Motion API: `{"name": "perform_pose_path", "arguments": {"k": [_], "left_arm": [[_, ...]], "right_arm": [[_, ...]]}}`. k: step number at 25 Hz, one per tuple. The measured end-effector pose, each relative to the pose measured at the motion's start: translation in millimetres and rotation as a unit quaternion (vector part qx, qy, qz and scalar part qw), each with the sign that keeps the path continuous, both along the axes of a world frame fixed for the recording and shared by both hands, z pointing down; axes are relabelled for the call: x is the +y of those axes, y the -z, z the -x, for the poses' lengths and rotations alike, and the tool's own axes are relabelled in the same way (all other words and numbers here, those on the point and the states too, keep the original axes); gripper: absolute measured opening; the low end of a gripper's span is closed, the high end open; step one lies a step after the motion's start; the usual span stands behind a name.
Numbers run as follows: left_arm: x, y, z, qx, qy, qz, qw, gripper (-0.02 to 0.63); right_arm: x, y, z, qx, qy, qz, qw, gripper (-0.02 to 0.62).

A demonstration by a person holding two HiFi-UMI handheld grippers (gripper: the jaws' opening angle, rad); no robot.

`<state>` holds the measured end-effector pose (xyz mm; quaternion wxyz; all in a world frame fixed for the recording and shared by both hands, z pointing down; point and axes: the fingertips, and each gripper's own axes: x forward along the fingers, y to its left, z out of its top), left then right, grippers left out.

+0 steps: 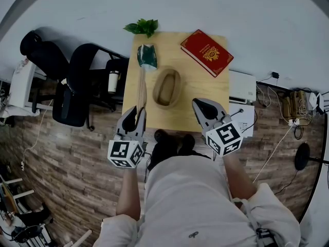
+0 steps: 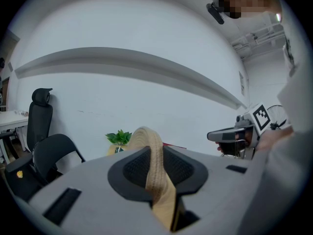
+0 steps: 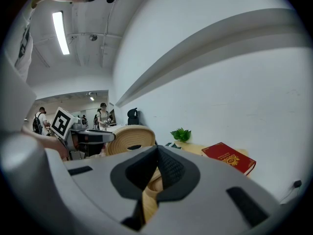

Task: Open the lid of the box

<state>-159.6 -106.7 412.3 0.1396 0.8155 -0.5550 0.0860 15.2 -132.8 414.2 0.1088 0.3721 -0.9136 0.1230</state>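
Pinched edge-on in the left gripper (image 1: 137,111): the woven lid (image 1: 141,89), off the box, both pads pressed against its coiled rim. Stood upright and reaching away toward the far end of the wooden table (image 1: 205,104), just left of the box. Possibly lifted clear of the tabletop, though hard to tell from above.

Near the middle of the table, the oval woven box (image 1: 178,84), open at the top, well apart from both grippers.

Over the near right edge, the right gripper (image 1: 199,105): jaws fully together, nothing between them, tips pointed toward the box.

At the far right corner, a red book (image 1: 207,52) lying flat. At the far edge, a leafy green plant (image 1: 143,27), with a dark green item (image 1: 148,57) just in front of it. Left of the table, black office chairs (image 1: 77,94).
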Motion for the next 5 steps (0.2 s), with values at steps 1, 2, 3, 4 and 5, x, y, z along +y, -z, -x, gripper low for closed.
{"name": "perform_pose_path", "arguments": {"k": [1,2,3,4,5], "left_arm": [[0.1,-0.1,-0.1,-0.001,0.000,0.000,1.0000,0.078],[0.3,-0.4,-0.2,-0.001,-0.001,0.000,1.0000,0.078],[0.5,-0.8,-0.2,-0.001,-0.001,0.000,1.0000,0.078],[0.8,-1.2,-0.3,-0.001,-0.001,0.000,1.0000,0.078],[1.0,-1.6,-0.4,-0.001,-0.001,0.000,1.0000,0.078]], "right_arm": [[0.1,-0.2,0.0,0.000,0.000,0.000,1.000,0.000],[0.4,-0.8,-0.1,0.000,0.000,0.001,1.000,0.000],[0.7,-1.4,-0.3,0.001,0.000,0.001,1.000,0.000],[1.1,-2.1,-0.6,0.001,0.000,0.002,1.000,0.000],[1.4,-2.8,-0.9,0.001,0.000,0.002,1.000,0.000]]}}
